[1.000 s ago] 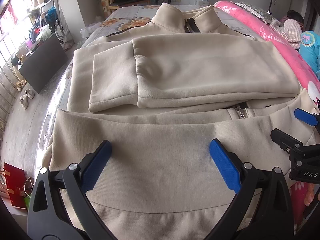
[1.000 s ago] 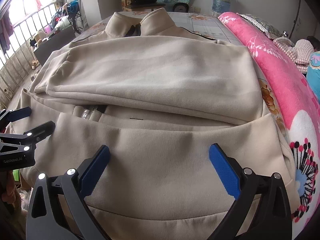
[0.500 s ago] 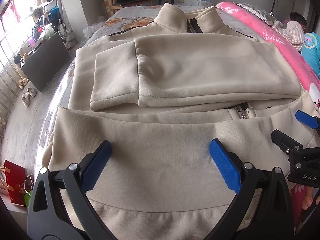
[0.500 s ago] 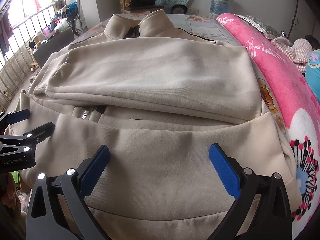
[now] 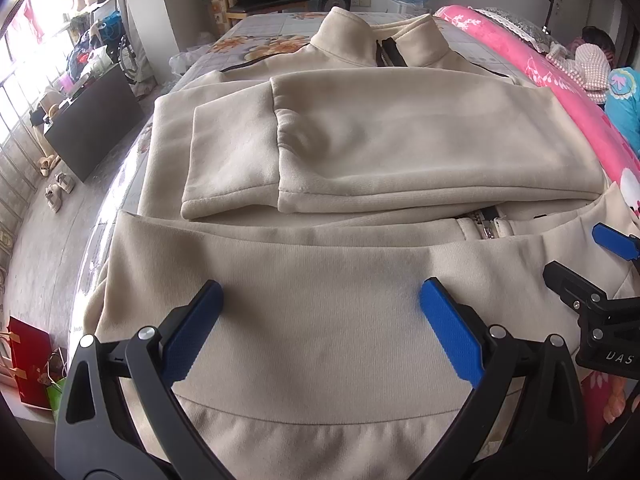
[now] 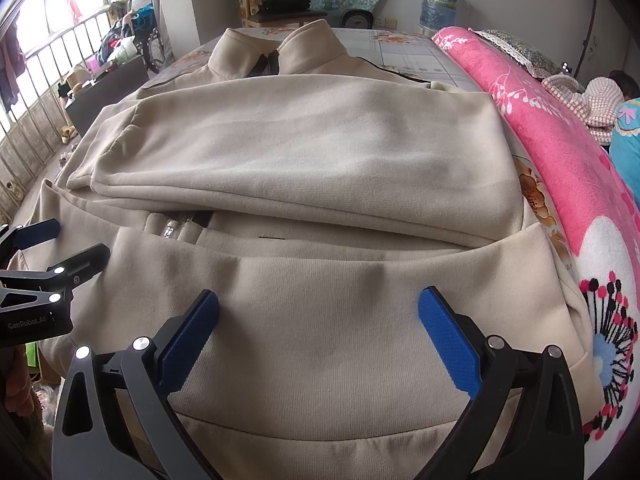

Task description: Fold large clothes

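A beige zip jacket (image 5: 400,148) lies on the bed, collar at the far end, both sleeves folded across its chest; it also shows in the right wrist view (image 6: 320,152). Its bottom part is doubled up toward the sleeves, hem band nearest me. My left gripper (image 5: 320,320) is open, blue pads wide apart just above the left half of that bottom fold. My right gripper (image 6: 318,324) is open above the right half. Each gripper shows at the edge of the other's view, the right one (image 5: 592,276) and the left one (image 6: 52,248).
A pink floral blanket (image 6: 560,128) runs along the bed's right side. The bed's left edge drops to the floor, with a dark cabinet (image 5: 92,124), shoes and a red bag (image 5: 28,364). A wooden chair (image 6: 276,0) and water jug stand beyond the bed.
Both grippers stay open over the jacket's bottom fold; the views have shifted only slightly, a little closer to the jacket.
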Available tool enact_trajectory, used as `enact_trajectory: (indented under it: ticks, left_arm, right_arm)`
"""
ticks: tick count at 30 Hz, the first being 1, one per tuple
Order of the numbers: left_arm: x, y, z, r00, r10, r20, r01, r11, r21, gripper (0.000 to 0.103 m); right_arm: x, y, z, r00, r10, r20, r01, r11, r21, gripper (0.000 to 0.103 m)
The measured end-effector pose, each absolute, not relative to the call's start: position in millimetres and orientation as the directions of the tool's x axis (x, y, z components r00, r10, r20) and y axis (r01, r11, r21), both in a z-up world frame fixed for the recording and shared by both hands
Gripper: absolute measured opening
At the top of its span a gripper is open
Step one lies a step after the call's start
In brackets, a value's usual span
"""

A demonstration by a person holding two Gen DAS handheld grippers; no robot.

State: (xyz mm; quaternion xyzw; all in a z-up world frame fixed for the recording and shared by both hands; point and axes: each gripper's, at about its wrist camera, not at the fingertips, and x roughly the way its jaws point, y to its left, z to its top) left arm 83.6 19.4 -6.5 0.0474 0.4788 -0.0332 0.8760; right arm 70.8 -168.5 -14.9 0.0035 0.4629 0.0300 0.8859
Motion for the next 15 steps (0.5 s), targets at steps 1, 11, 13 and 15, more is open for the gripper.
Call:
enact_trajectory:
  ticks: [1, 11, 13, 15]
  left_arm:
    - [83.6, 19.3, -6.6, 0.539, -0.012, -0.842, 0.102, 0.993, 0.052, 0.096]
    - [83.9, 18.7, -6.3, 0.538, -0.007, -0.843, 0.094, 0.994, 0.052, 0.096]
    - [83.9, 18.6, -6.6, 0.538, -0.005, -0.843, 0.091, 0.995, 0.052, 0.096]
    - [84.0, 18.8, -6.6, 0.538, -0.006, -0.843, 0.091, 0.995, 0.051, 0.096]
  right_arm:
    - [70.8, -168.5, -14.9, 0.570, 0.056, -0.820, -0.050, 0.998, 0.034, 0.097]
    - [70.2, -168.2, -15.0, 0.569, 0.056, -0.820, -0.049, 0.998, 0.034, 0.097]
    - [70.2, -168.1, -15.0, 0.569, 0.056, -0.821, -0.049, 0.998, 0.034, 0.097]
    - [70.0, -168.1, -15.1, 0.569, 0.056, -0.820, -0.049, 0.998, 0.034, 0.097]
